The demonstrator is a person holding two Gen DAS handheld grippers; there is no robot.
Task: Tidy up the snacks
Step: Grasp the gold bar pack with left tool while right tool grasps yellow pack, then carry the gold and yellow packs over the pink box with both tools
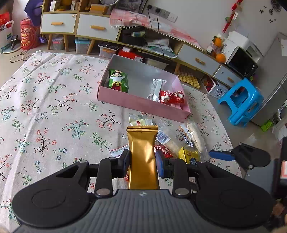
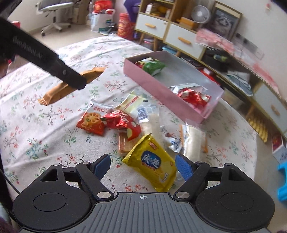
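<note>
While pinched by left gripper (image 1: pixel 142 162) | gold packet (image 1: pixel 142 159): glossy, crimped ends

A home living room: floral-clothed table (image 1: pixel 53 93), drawer cabinets (image 1: pixel 59 23), microwave (image 1: pixel 242 61), blue stool (image 1: pixel 240 102), desk fan (image 2: pixel 200 13), office chair (image 2: pixel 53 10).

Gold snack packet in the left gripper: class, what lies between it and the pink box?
In the left wrist view, one pale packet lies between gold packet and pink box, then bare tablecloth.
</note>
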